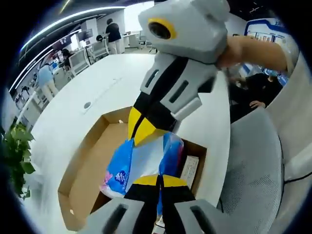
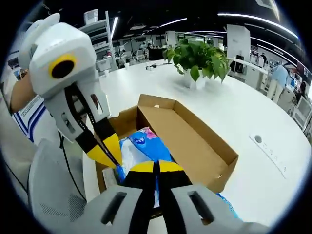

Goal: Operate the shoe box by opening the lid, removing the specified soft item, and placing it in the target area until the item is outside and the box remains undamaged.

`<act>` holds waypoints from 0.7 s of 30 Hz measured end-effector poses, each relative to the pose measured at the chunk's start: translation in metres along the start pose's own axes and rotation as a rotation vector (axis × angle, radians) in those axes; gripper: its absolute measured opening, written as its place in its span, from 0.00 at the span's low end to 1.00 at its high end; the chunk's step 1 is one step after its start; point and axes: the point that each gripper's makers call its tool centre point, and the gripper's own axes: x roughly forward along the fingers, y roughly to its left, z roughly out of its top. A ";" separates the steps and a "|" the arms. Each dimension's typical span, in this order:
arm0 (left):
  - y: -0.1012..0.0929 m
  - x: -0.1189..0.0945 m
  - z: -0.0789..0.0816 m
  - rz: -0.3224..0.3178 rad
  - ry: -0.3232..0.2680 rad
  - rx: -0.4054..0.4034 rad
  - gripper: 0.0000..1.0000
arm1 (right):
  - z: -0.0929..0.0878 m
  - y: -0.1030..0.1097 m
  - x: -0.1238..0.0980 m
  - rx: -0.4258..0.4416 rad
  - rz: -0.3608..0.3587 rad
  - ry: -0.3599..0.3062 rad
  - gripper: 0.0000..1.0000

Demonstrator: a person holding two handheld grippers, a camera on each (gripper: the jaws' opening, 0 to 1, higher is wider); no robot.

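lid's open. both grippers, left gripper (image 1: 158, 181) and right gripper (image 2: 157, 168), clamped on blue tissue pack (image 1: 119, 168) inside shoe box (image 1: 85, 161). next: lift it clear together, set it on the white table (image 1: 97, 92).

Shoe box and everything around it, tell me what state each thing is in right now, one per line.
Shoe box: open, lid flap folded out flat.
Blue soft pack: partly inside the box, pinched from both sides.
Left hand-held gripper: shut on the pack.
Right hand-held gripper: shut on the pack.
Potted plant: upright on the white table.
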 end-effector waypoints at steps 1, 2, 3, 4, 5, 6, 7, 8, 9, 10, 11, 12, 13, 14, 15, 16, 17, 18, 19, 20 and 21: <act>-0.002 -0.002 0.003 -0.002 -0.003 0.000 0.00 | 0.003 0.000 -0.004 -0.007 0.000 -0.004 0.00; -0.002 -0.003 0.006 -0.002 -0.006 0.002 0.00 | 0.004 0.000 -0.006 -0.013 0.000 -0.007 0.00; -0.003 -0.005 0.010 -0.003 -0.013 0.003 0.00 | 0.005 -0.001 -0.008 -0.016 -0.001 -0.008 0.00; -0.004 -0.006 0.013 -0.004 -0.015 0.004 0.00 | 0.007 -0.002 -0.012 -0.023 -0.003 -0.011 0.00; -0.005 -0.007 0.017 -0.005 -0.021 0.007 0.00 | 0.008 -0.002 -0.014 -0.029 -0.003 -0.012 0.00; -0.006 -0.008 0.020 -0.006 -0.024 0.008 0.00 | 0.008 -0.002 -0.016 -0.033 -0.004 -0.012 0.00; -0.007 -0.009 0.024 -0.009 -0.028 0.014 0.00 | 0.008 -0.003 -0.020 -0.037 -0.006 -0.011 0.00; -0.009 -0.009 0.027 -0.010 -0.031 0.021 0.00 | 0.009 -0.004 -0.023 -0.039 -0.007 -0.011 0.00; -0.010 -0.008 0.029 -0.013 -0.033 0.026 0.00 | 0.008 -0.005 -0.028 -0.045 -0.010 -0.011 0.00; -0.012 -0.008 0.033 -0.018 -0.035 0.033 0.00 | 0.008 -0.007 -0.032 -0.049 -0.013 -0.010 0.00; -0.013 -0.008 0.036 -0.021 -0.036 0.038 0.00 | 0.008 -0.007 -0.033 -0.049 -0.014 -0.010 0.00; -0.015 -0.007 0.039 -0.024 -0.037 0.047 0.00 | 0.008 -0.008 -0.038 -0.052 -0.017 -0.010 0.00; -0.016 -0.007 0.042 -0.028 -0.039 0.051 0.00 | 0.008 -0.009 -0.040 -0.055 -0.021 -0.010 0.00; -0.017 -0.006 0.045 -0.031 -0.039 0.056 0.00 | 0.007 -0.010 -0.043 -0.057 -0.024 -0.010 0.00; -0.018 -0.006 0.048 -0.033 -0.040 0.060 0.00 | 0.006 -0.011 -0.047 -0.060 -0.028 -0.009 0.00; -0.018 -0.006 0.050 -0.034 -0.041 0.064 0.00 | 0.006 -0.011 -0.050 -0.063 -0.031 -0.007 0.00; -0.019 -0.006 0.054 -0.037 -0.043 0.071 0.00 | 0.005 -0.013 -0.054 -0.065 -0.035 -0.006 0.00; -0.020 -0.005 0.057 -0.040 -0.045 0.073 0.00 | 0.005 -0.013 -0.057 -0.065 -0.038 -0.006 0.00; -0.021 -0.005 0.059 -0.044 -0.048 0.077 0.00 | 0.004 -0.015 -0.061 -0.066 -0.043 -0.006 0.00; -0.023 -0.004 0.064 -0.048 -0.053 0.083 0.00 | 0.003 -0.016 -0.063 -0.065 -0.045 -0.006 0.00; -0.025 -0.004 0.067 -0.052 -0.056 0.089 0.00 | 0.003 -0.018 -0.068 -0.065 -0.049 -0.006 0.00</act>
